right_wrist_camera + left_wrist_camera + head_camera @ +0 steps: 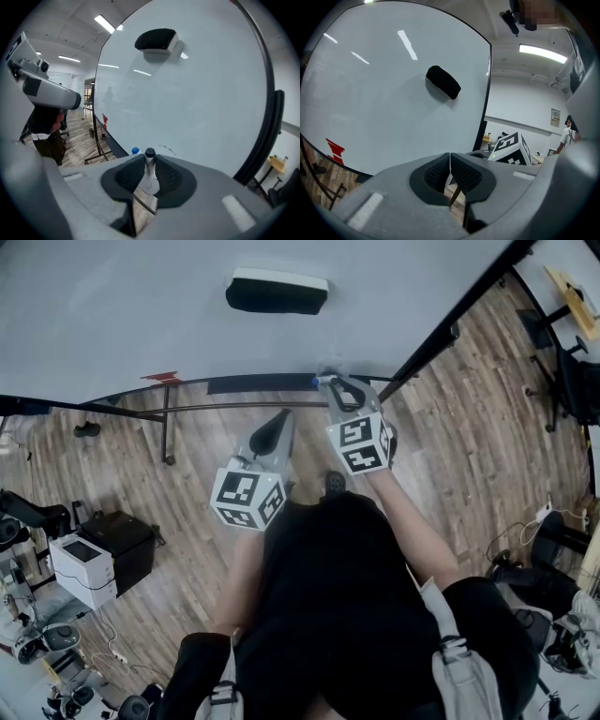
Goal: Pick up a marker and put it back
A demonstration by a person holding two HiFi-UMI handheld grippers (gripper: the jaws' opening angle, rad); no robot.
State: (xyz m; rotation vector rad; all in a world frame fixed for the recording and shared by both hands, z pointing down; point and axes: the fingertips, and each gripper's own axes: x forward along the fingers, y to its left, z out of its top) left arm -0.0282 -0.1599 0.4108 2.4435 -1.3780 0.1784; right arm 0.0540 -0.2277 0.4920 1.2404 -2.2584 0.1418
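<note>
Right gripper grips the marker cap-up between its pads, at the whiteboard tray at 12 o'clock, apparently for lifting. Left gripper, at its 8 o'clock, stays back, jaws together and empty.

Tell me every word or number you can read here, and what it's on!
No text can be read in these pictures.
Red marks on the whiteboard: too blurred to read.
Wall poster: too small.
Faint scribble on the whiteboard: too small.
Left cube and right cube: only black-and-white square patterns, no letters.
Marker: no print shows.
</note>
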